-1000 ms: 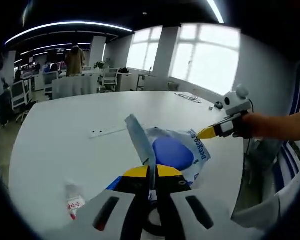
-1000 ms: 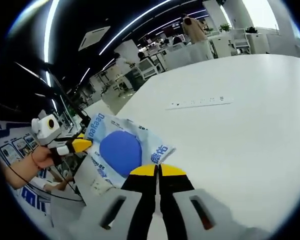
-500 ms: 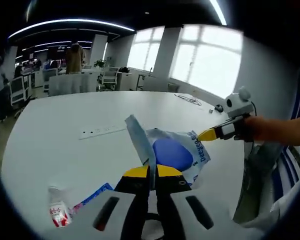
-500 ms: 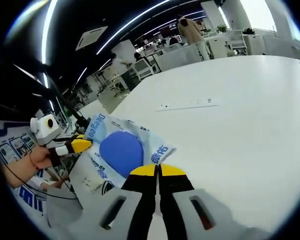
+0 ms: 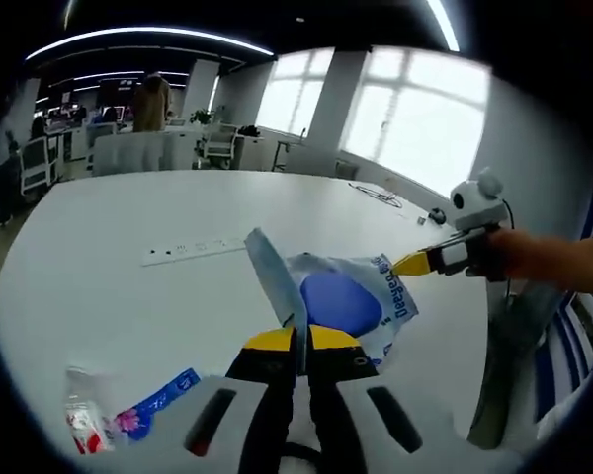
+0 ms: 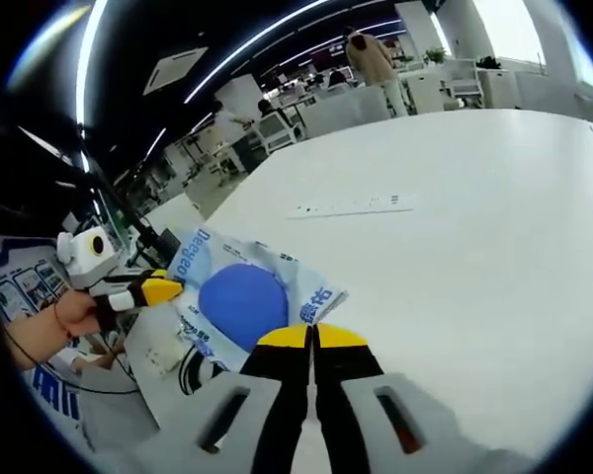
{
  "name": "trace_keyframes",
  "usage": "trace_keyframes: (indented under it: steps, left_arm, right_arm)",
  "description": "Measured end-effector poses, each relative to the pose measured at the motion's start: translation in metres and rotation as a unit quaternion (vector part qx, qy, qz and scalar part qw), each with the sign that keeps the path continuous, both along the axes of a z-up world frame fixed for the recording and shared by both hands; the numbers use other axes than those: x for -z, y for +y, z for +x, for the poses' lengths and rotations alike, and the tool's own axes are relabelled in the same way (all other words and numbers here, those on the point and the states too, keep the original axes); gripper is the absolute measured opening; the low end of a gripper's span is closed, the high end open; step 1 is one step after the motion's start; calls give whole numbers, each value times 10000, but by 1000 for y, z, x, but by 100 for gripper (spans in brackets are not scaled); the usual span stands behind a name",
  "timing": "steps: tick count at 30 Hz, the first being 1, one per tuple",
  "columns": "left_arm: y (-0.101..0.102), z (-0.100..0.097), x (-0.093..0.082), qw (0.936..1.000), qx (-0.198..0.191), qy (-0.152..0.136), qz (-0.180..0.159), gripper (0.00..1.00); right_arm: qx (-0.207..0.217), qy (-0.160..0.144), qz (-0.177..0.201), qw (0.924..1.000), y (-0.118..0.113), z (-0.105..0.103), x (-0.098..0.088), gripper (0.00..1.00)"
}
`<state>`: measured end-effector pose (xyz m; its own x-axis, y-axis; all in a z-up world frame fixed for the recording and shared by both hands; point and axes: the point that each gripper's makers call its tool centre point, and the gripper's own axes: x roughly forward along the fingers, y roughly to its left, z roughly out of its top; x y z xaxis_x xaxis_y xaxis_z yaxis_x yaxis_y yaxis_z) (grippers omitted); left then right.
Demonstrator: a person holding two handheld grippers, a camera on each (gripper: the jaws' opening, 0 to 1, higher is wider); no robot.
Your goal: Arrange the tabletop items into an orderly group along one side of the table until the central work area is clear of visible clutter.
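Two closed hand-held grippers, left point(image 5: 295, 341) and right point(image 6: 312, 339), pinch opposite edges of a blue-and-white packet point(image 5: 348, 301), lifted above the white bench point(image 5: 109, 247); uneven pulling might tear it or slip one pinch.

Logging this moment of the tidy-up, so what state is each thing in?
Left gripper: shut on the packet.
Right gripper: shut on the packet.
Packet: held up between both grippers.
Bottle: lying on the table.
Blue wrapper: flat beside the bottle.
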<state>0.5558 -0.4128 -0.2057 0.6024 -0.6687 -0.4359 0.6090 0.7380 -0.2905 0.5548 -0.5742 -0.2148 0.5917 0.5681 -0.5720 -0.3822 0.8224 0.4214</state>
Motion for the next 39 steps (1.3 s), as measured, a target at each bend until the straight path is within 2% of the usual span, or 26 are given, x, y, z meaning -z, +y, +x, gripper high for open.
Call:
trace_keyframes:
  steps: [18, 27, 39]
  left_arm:
    - [-26, 15, 49, 9987, -268, 430, 45, 0]
    - [-27, 17, 73, 9968, -427, 636, 209, 0]
    - [-24, 18, 96, 9944, -547, 831, 363, 0]
  right_arm:
    - [90, 117, -200, 9997, -25, 25, 31, 0]
    - [75, 154, -273, 9995, -28, 36, 46, 0]
    - [70, 203, -361, 9991, -27, 46, 68, 0]
